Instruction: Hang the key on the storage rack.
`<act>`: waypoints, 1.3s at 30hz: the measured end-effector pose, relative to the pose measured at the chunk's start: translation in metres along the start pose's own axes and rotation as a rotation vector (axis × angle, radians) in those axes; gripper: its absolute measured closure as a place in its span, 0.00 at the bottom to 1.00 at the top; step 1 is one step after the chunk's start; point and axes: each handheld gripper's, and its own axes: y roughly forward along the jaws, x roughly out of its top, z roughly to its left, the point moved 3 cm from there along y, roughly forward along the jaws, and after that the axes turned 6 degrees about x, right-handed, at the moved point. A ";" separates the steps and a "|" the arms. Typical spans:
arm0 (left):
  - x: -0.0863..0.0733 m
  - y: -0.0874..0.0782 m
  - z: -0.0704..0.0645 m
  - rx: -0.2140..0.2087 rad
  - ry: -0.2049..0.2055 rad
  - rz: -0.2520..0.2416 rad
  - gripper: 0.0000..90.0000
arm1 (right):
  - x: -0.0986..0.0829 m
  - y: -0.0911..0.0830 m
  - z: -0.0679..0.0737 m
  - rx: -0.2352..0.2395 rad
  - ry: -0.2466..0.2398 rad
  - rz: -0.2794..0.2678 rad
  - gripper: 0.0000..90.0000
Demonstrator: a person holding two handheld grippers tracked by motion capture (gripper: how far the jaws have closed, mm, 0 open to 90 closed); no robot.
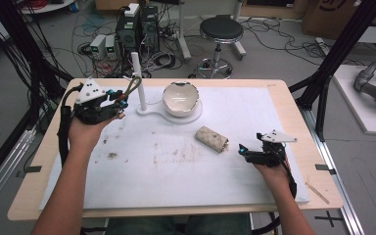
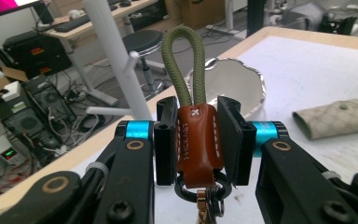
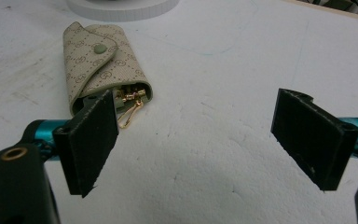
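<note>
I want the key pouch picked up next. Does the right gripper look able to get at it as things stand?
Probably yes. The right gripper is open and holds nothing, the key pouch lies just ahead of it on the white mat, and nothing stands between them. The left gripper is far off, shut on the key strap.

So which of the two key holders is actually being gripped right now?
The brown leather keychain with the olive cord loop, clamped in the left gripper. The beige patterned key pouch lies free on the table, ahead of the open right gripper.

A lab: computer towers [image 1: 137, 29] and tangled cables [image 1: 93, 24] on the floor, a stool [image 1: 221, 30], black frame struts [image 1: 340, 46].
</note>
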 end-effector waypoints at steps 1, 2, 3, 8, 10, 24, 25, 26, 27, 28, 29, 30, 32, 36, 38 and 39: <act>0.002 0.002 0.002 0.010 0.005 0.005 0.77 | 0.000 0.000 0.000 0.000 0.003 0.000 0.17; 0.005 0.004 0.003 0.018 0.010 0.008 0.77 | 0.000 0.000 0.000 0.001 0.004 -0.002 0.17; 0.006 0.005 0.004 0.022 0.008 0.007 0.77 | 0.000 0.000 0.000 0.003 0.004 -0.001 0.17; 0.012 0.014 0.012 0.040 0.003 0.025 0.77 | 0.000 -0.001 -0.001 0.003 0.005 -0.003 0.17; 0.013 0.018 0.013 0.045 0.006 0.031 0.77 | 0.000 0.000 -0.001 0.005 0.010 -0.002 0.17; 0.005 0.034 0.023 0.089 0.015 0.074 0.77 | -0.001 0.000 -0.001 0.007 0.017 0.006 0.17; 0.004 0.035 0.023 0.087 0.020 0.078 0.76 | -0.001 0.000 -0.001 0.008 0.011 0.008 0.17; 0.004 0.036 0.024 0.091 0.021 0.082 0.76 | -0.001 0.000 -0.001 0.007 0.010 0.007 0.17; 0.003 0.037 0.024 0.092 0.024 0.086 0.76 | -0.001 0.000 -0.001 0.008 0.011 0.006 0.17; 0.002 0.038 0.025 0.094 0.023 0.088 0.76 | -0.001 0.000 -0.001 0.007 0.011 0.007 0.17; 0.002 0.040 0.025 0.094 0.024 0.093 0.76 | -0.001 0.000 -0.001 0.005 0.012 0.006 0.17; 0.001 0.041 0.026 0.095 0.024 0.097 0.76 | -0.001 0.000 -0.001 0.006 0.012 0.006 0.17; 0.000 0.043 0.026 0.096 0.024 0.103 0.76 | -0.001 0.000 -0.001 0.005 0.010 0.008 0.17; -0.003 0.048 0.027 0.100 0.026 0.122 0.76 | -0.001 0.000 -0.001 0.005 0.012 0.005 0.17; -0.004 0.050 0.027 0.101 0.027 0.131 0.76 | -0.001 0.000 -0.001 0.004 0.013 0.007 0.17; -0.005 0.051 0.027 0.100 0.029 0.131 0.75 | -0.001 0.000 -0.001 0.003 0.013 0.007 0.17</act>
